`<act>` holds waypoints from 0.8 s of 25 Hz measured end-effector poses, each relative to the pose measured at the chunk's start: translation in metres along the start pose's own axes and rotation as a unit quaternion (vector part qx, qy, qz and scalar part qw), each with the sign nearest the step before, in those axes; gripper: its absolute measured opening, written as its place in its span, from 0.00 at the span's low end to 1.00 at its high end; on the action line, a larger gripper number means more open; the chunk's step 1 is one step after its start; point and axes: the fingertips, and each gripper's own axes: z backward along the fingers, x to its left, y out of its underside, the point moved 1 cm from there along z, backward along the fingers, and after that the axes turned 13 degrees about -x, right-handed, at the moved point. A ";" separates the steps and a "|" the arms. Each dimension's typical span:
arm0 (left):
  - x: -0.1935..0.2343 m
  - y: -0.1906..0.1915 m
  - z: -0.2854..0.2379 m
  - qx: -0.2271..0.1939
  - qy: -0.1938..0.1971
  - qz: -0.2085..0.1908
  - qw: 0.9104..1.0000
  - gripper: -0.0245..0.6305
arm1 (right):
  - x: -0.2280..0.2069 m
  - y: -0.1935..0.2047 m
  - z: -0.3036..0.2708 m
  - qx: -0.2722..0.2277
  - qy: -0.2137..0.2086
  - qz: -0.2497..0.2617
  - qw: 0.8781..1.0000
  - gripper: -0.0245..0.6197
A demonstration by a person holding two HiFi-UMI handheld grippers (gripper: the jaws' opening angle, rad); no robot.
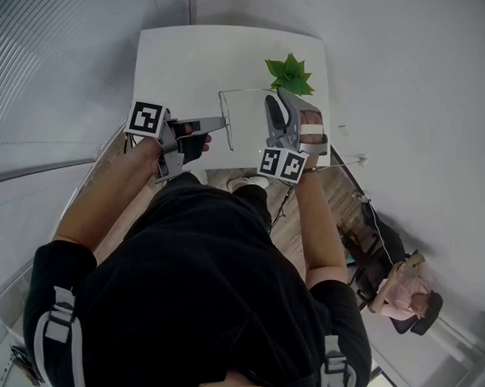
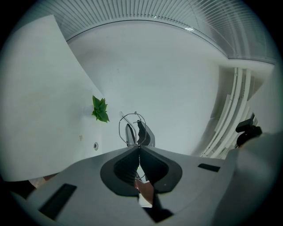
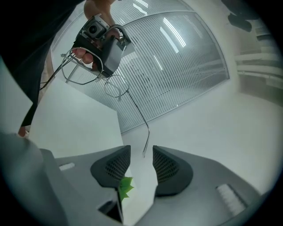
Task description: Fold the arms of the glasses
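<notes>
1. Wire-framed glasses [image 2: 131, 129] are held in the air above the white bench [image 1: 191, 60], between the two tongs and clear of the bench top.
2. The left tongs [image 2: 138, 148] are pressed together on the front of the glasses. In the left gripper view one lens ring is seen standing up just above the closed tips.
3. In the head view the left tongs [image 1: 223, 123] are seen pointing across toward the right side, with the marker cube [image 1: 147, 118] at their rear and the person's hand wrapped round the handle.
4. The right tongs [image 3: 141, 152] are spread wide. Both ribbed pads are visible with a clear gap between them.
5. One arm of the glasses [image 3: 138, 112] is stretched out from the frame toward the right tongs. Its curved end is seen in the gap at the tips; neither pad is pressing on it.
6. Nothing is gripped by the right tongs.
7. In the head view the right tongs [image 1: 276, 103] are seen just beside a small green plant [image 1: 290, 74], which stands near the far right edge of the bench.
8. A slatted wall panel [image 3: 177, 57] is recorded behind the glasses in the right gripper view.
9. A second person [image 1: 406, 291] is noted seated on the floor side, well apart from the bench.
</notes>
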 end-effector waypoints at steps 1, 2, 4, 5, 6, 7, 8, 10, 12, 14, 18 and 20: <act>0.000 0.000 0.000 0.000 0.001 -0.001 1.000 0.06 | 0.000 0.000 0.000 0.001 0.000 0.001 1.000 0.30; 0.000 0.001 0.000 0.000 0.001 -0.001 1.000 0.06 | 0.000 0.000 0.000 0.001 0.000 0.002 1.000 0.29; 0.001 0.000 -0.001 0.000 0.003 -0.001 1.000 0.06 | 0.001 0.002 -0.001 0.001 0.002 0.006 1.000 0.28; 0.001 0.000 -0.001 0.000 0.003 -0.001 1.000 0.06 | 0.000 0.002 -0.002 0.000 0.004 0.007 1.000 0.26; 0.000 0.000 -0.001 0.000 0.003 -0.001 1.000 0.06 | -0.001 0.002 -0.002 0.000 0.006 0.009 1.000 0.24; -0.001 0.000 0.000 0.000 0.003 -0.002 1.000 0.06 | -0.002 0.002 -0.002 0.000 0.009 0.011 1.000 0.23; -0.001 0.000 0.000 0.000 0.003 -0.001 1.000 0.06 | -0.003 0.002 -0.002 0.000 0.011 0.012 1.000 0.21; -0.001 0.000 0.000 0.000 0.003 0.000 1.000 0.06 | -0.005 0.002 -0.002 0.000 0.015 0.014 1.000 0.15; -0.001 0.001 0.000 -0.001 0.003 0.000 1.000 0.06 | -0.006 0.002 -0.001 -0.001 0.018 0.016 1.000 0.11; 0.000 0.001 0.000 -0.003 0.003 -0.001 1.000 0.06 | -0.006 0.002 -0.001 -0.002 0.020 0.016 1.000 0.11; -0.001 0.001 0.002 -0.007 0.001 -0.001 1.000 0.06 | -0.006 0.000 0.001 -0.002 0.020 0.017 1.000 0.11; -0.001 0.000 0.002 -0.009 -0.001 0.000 1.000 0.06 | -0.005 -0.001 0.001 -0.001 0.019 0.018 1.000 0.11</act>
